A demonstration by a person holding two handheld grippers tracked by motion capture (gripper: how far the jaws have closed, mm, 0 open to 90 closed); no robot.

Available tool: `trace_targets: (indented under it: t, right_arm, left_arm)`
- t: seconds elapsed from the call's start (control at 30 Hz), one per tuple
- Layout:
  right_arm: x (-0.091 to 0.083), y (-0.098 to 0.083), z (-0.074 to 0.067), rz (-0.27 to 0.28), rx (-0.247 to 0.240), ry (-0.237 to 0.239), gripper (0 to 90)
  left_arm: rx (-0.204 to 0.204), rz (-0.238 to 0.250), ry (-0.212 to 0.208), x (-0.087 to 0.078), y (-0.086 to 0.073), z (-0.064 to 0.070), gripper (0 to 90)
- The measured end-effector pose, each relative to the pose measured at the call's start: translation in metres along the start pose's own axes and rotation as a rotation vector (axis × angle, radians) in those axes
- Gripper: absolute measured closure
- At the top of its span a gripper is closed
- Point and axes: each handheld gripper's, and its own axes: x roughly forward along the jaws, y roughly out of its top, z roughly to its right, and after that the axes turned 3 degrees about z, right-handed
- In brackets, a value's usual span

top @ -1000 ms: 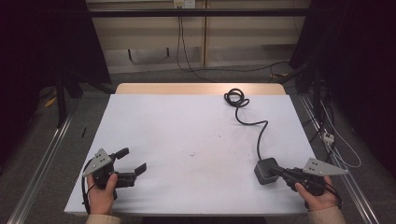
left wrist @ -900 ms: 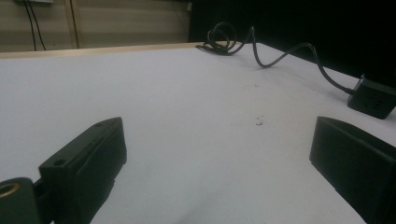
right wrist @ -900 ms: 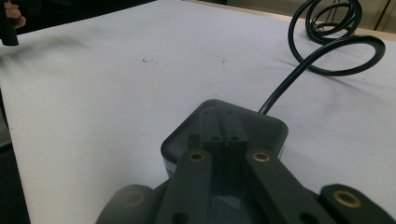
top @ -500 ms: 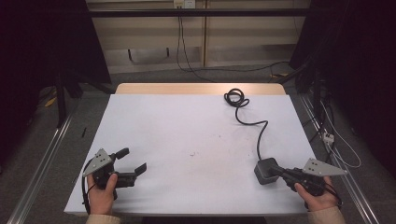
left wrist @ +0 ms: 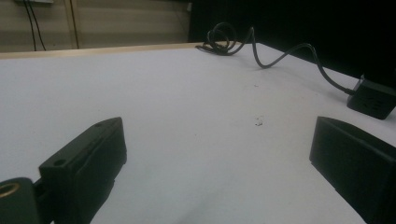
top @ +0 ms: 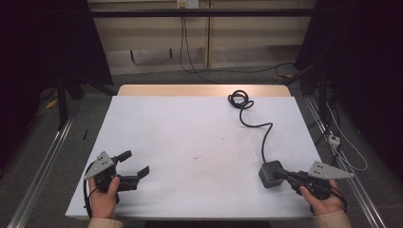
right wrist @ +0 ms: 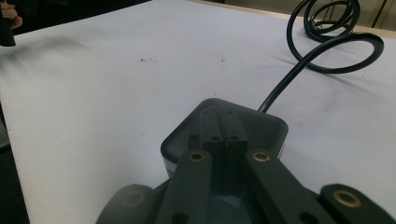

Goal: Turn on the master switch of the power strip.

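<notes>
From the high view, the left gripper (top: 133, 165) sits at about 7 o'clock on the white counter (top: 190, 137) with its jaws spread wide and nothing between them, while the right gripper (top: 281, 174) at about 4 o'clock has its jaws pressed together, with the tips touching a black box (top: 271, 173). A black cord (top: 259, 127) runs from the box up to a coil at 1 o'clock. In the left gripper view the box (left wrist: 372, 97) lies far off at 3 o'clock, and in the right gripper view the shut jaws rest on top of the box (right wrist: 261, 128), not pinching it.
</notes>
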Motion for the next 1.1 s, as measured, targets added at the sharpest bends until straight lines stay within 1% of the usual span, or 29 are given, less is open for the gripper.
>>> trace_targets:
  t: [0.63,0.7,1.0,1.1]
  right_arm:
    - [0.0004,0.0019,-0.0018,-0.018,-0.013,-0.01,90.0]
    - [0.0006,0.0028,-0.0026,-0.025,-0.022,-0.016,90.0]
    - [0.0006,0.0018,-0.0022,-0.022,-0.004,-0.015,90.0]
    - [0.0013,0.003,-0.0036,-0.036,-0.007,-0.023,90.0]
  left_arm:
    - [-0.001,0.002,-0.001,0.0008,-0.0002,0.0012,3.4]
    - [-0.001,0.003,-0.001,0.001,-0.0003,0.0013,3.4]
    - [-0.002,0.006,-0.001,0.0,0.0,0.0017,3.4]
    - [-0.003,0.011,-0.001,0.0,-0.0002,0.0017,3.4]
